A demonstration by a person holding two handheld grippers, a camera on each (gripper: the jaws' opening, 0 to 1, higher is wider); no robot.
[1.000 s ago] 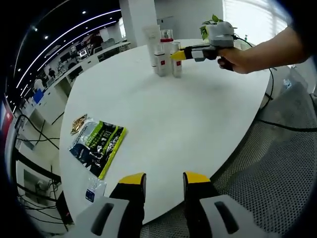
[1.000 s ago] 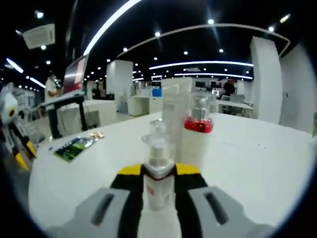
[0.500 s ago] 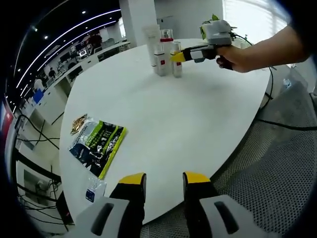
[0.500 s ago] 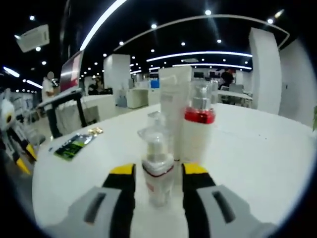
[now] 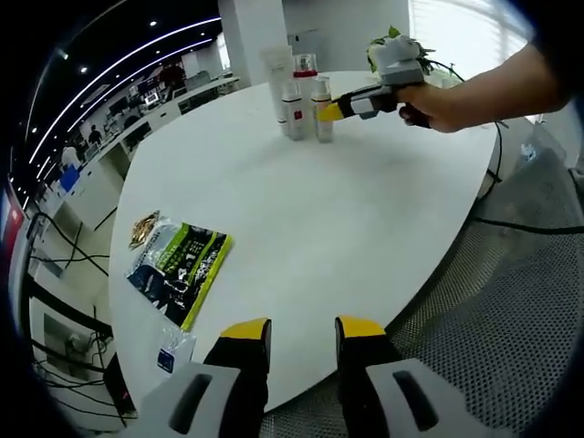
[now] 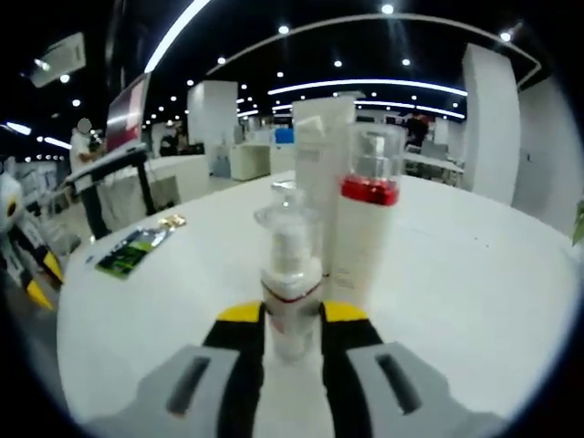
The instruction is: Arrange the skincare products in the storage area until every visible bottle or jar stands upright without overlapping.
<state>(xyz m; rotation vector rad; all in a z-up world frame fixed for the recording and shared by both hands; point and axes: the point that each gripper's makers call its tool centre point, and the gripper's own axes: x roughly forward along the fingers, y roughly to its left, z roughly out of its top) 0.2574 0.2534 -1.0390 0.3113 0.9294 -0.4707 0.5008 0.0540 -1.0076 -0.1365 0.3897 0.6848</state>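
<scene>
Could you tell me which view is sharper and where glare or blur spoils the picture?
Left gripper view: sharp on the white table, but the window behind the hand is blown out. Right gripper view: soft throughout, the small pump bottle between the right gripper's jaws blurred, ceiling lights flaring.

No text can be read here. On the counter (image 5: pixel 365 210), the green-and-black packet (image 5: pixel 179 267) carries print too small to make out, and the small blue-and-white card (image 5: pixel 171 350) beside it, nearer the counter's edge, is just as unclear. The pump bottle (image 6: pixel 291 283) has a red band and a faint label, and the taller bottle (image 6: pixel 365 228) behind it a red collar; their lettering is blurred.
</scene>
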